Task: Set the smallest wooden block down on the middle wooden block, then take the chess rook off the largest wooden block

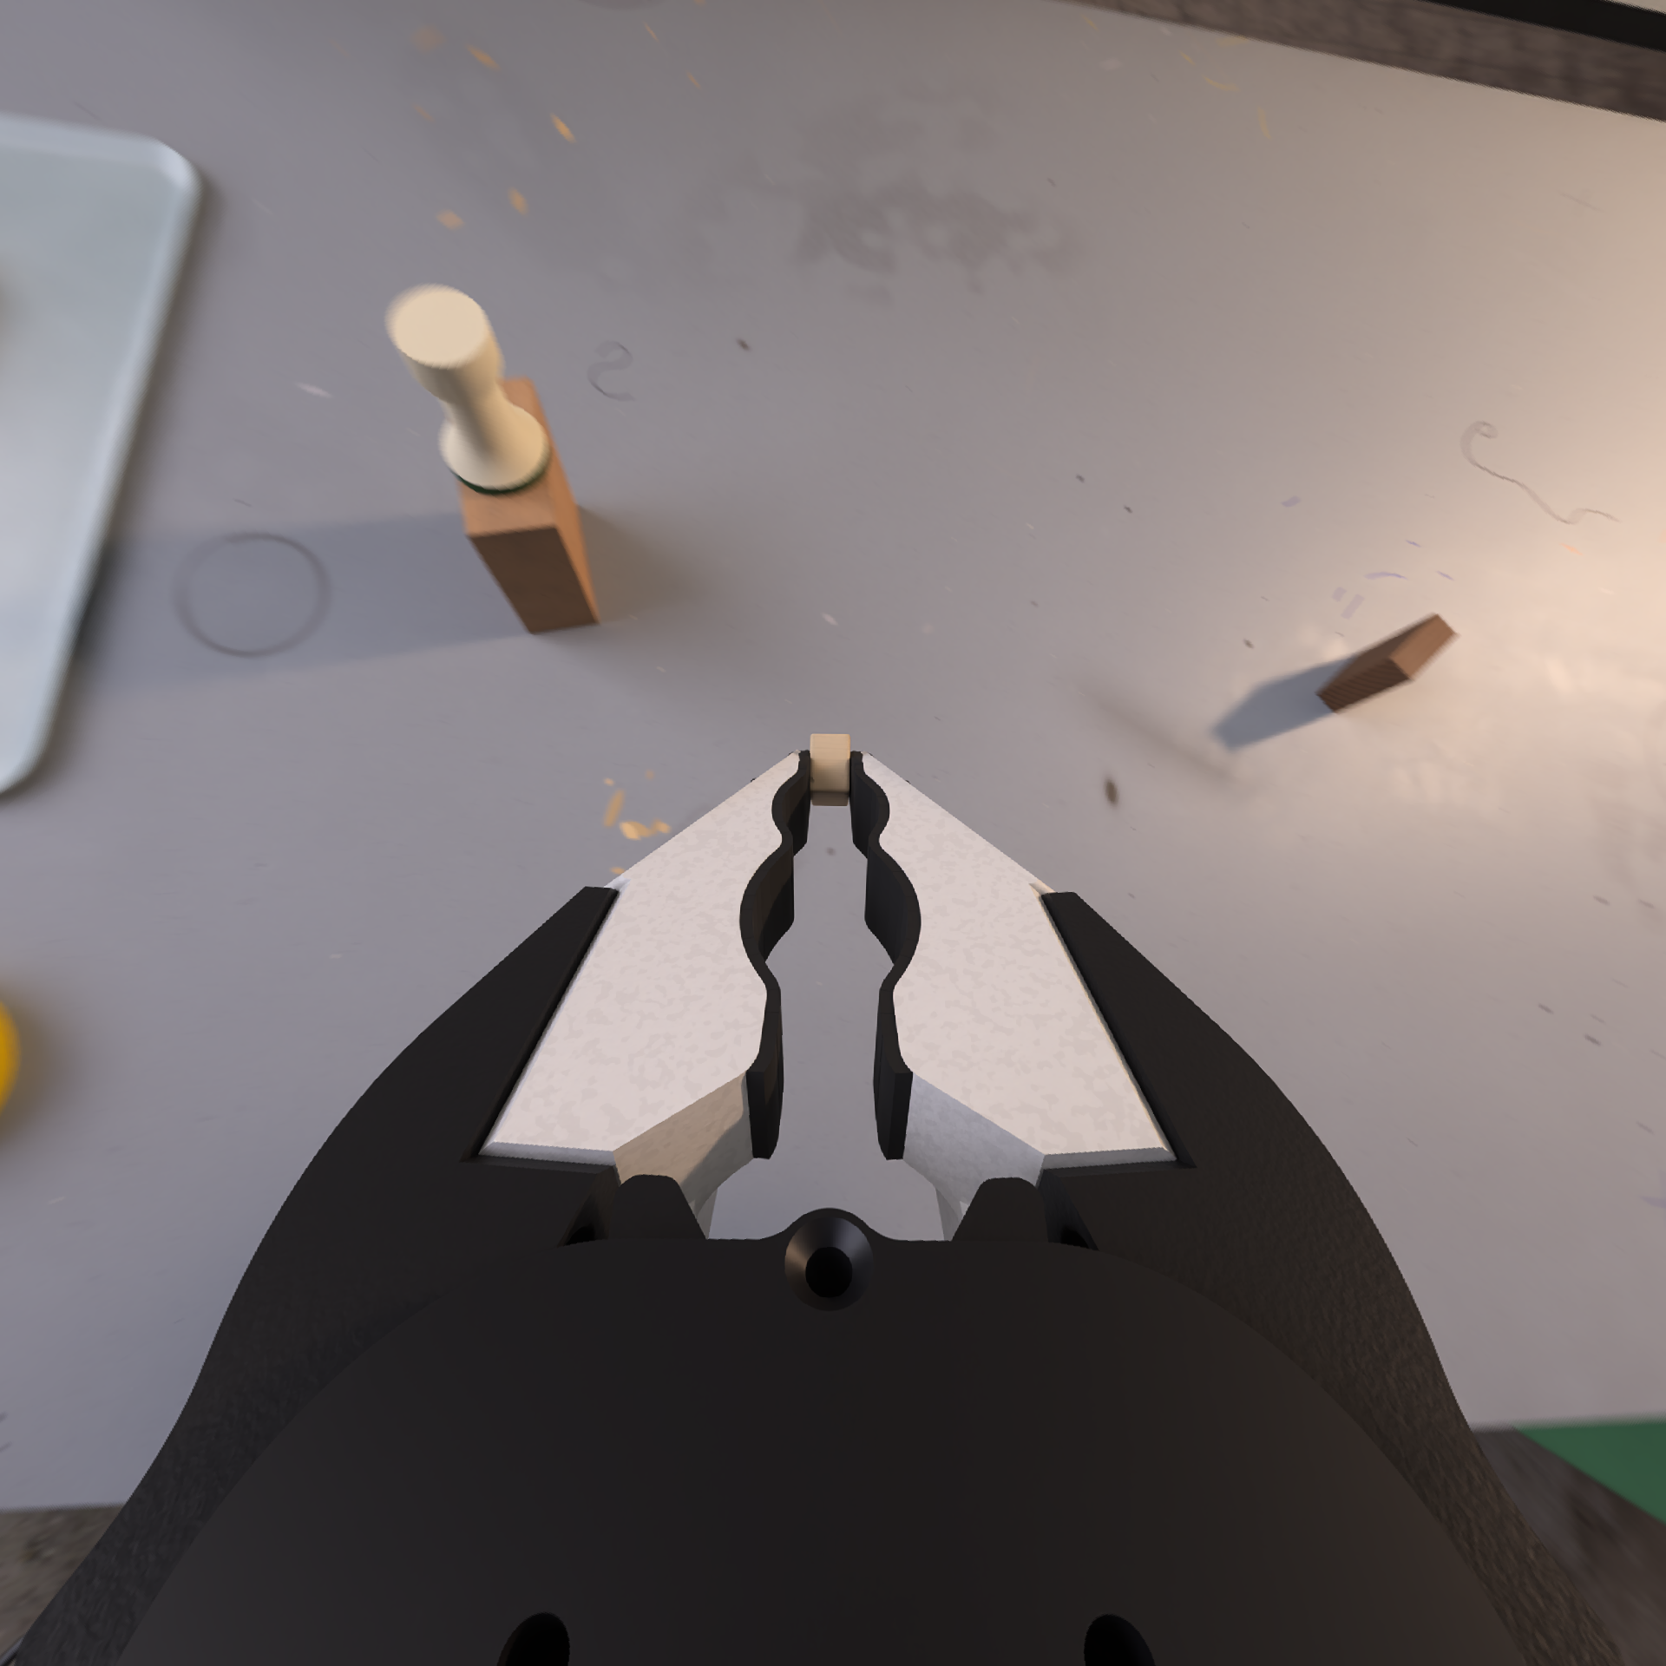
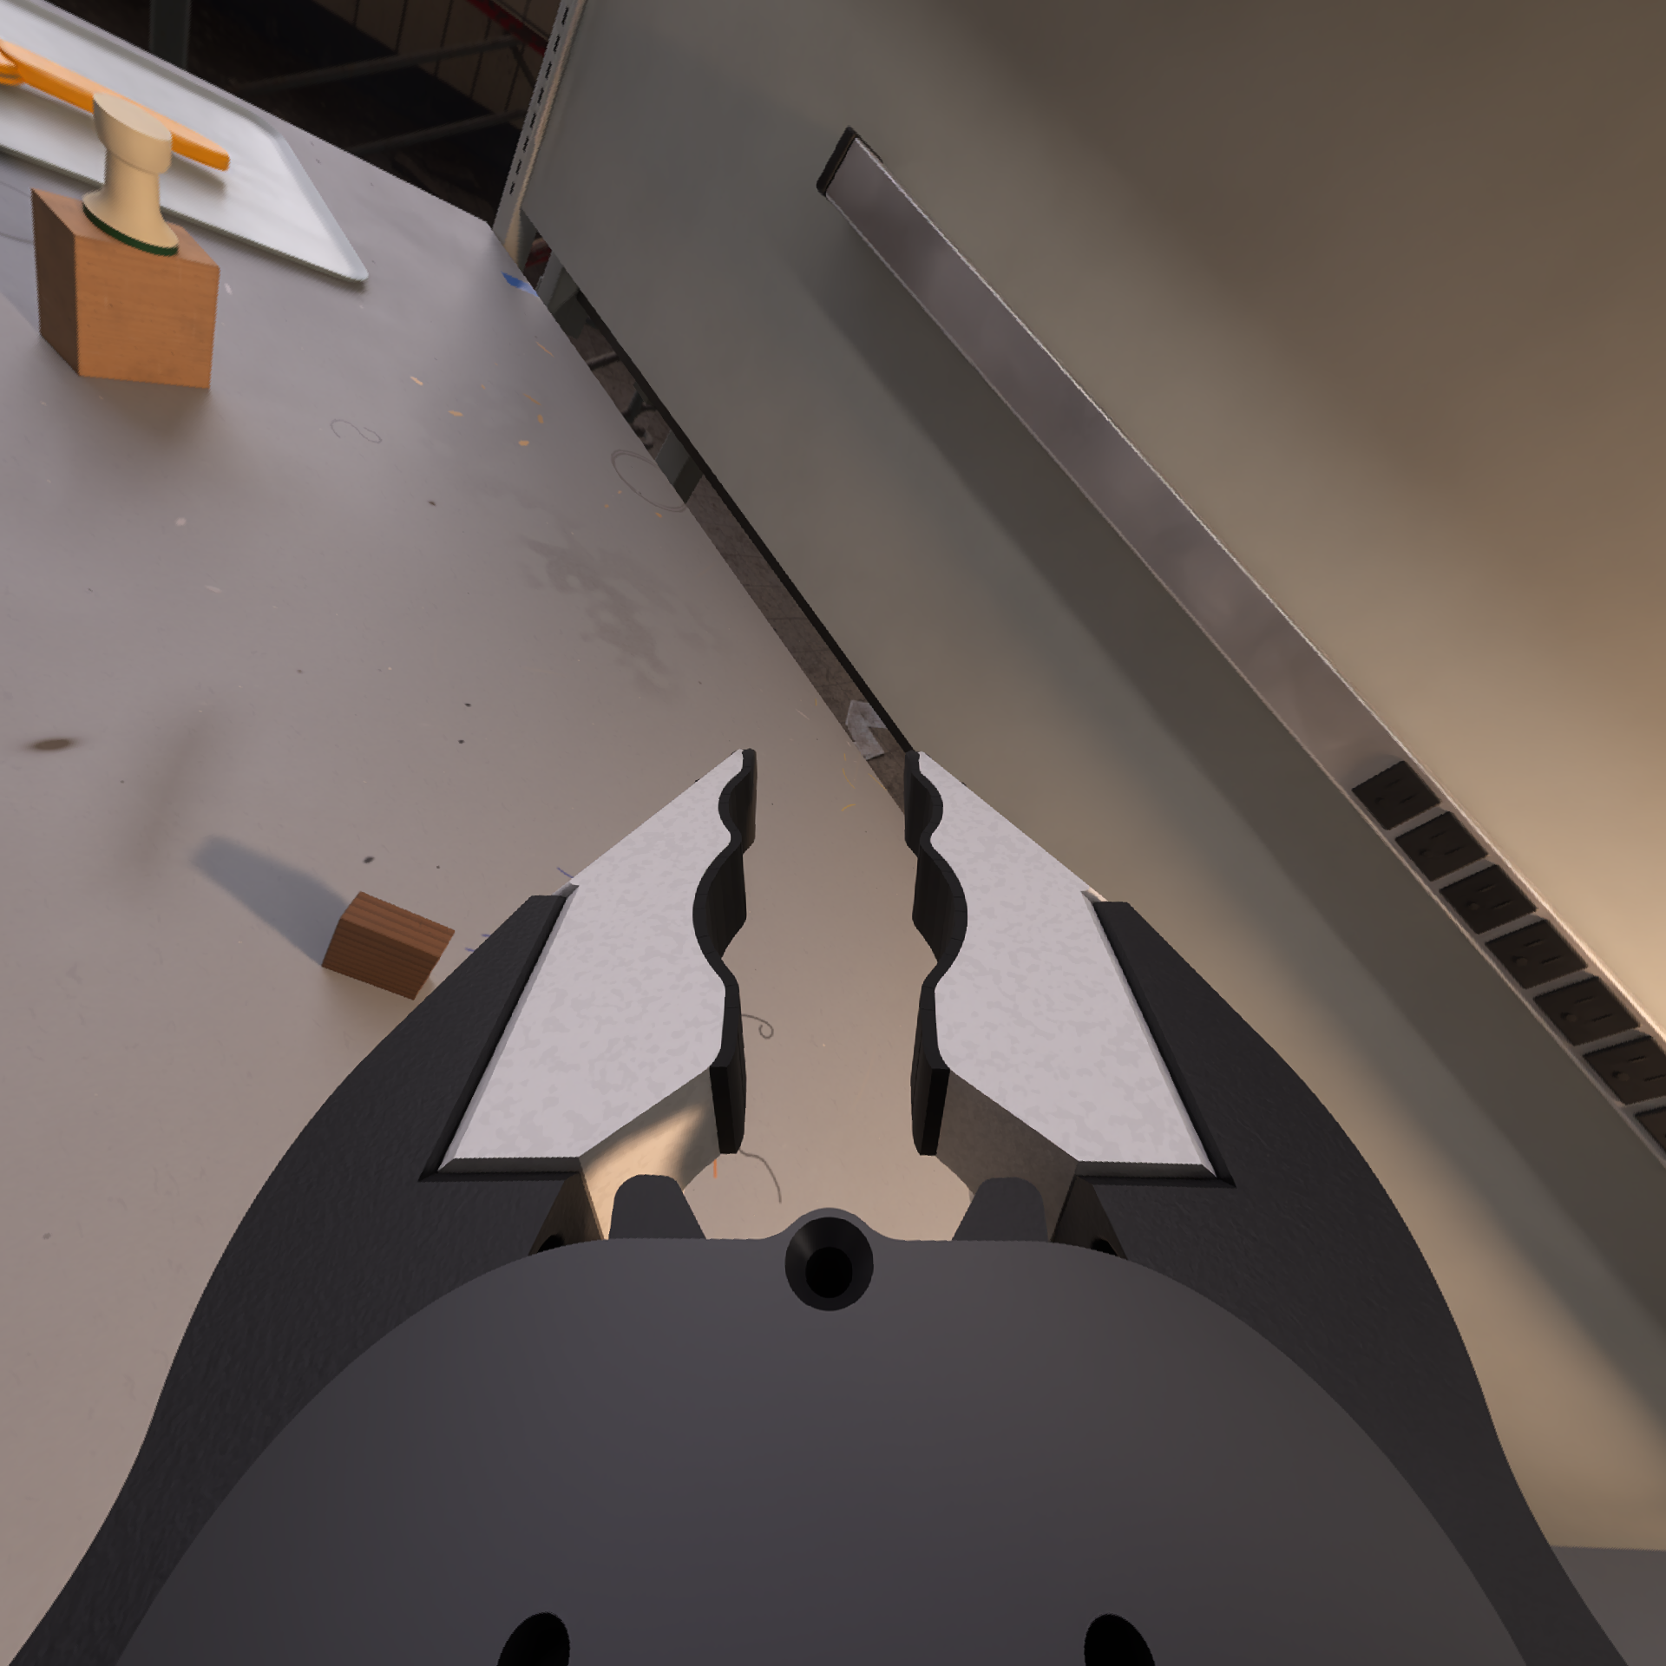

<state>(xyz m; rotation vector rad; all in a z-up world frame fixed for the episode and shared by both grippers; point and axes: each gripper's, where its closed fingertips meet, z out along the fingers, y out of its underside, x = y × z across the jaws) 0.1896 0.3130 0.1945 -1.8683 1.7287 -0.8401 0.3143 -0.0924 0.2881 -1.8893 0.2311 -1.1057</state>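
My left gripper point(image 1: 829, 766) is shut on the smallest wooden block point(image 1: 828, 764), a pale little cube pinched at the fingertips above the table. The middle wooden block point(image 1: 1388, 663), dark brown and flat, lies on the table to the right of it; it also shows in the right wrist view point(image 2: 388, 944). The cream chess rook point(image 1: 464, 397) stands on the largest wooden block point(image 1: 532, 532) at the upper left; both show in the right wrist view, rook point(image 2: 131, 180) on block point(image 2: 126, 297). My right gripper point(image 2: 829, 766) is open and empty, to the right of the middle block.
A pale tray point(image 1: 81, 406) lies at the left of the grey table point(image 1: 992, 315), with an orange stick point(image 2: 117, 108) on it. A yellow object point(image 1: 7, 1055) shows at the left edge. A grey cabinet with a metal handle point(image 2: 1127, 505) stands past the table edge.
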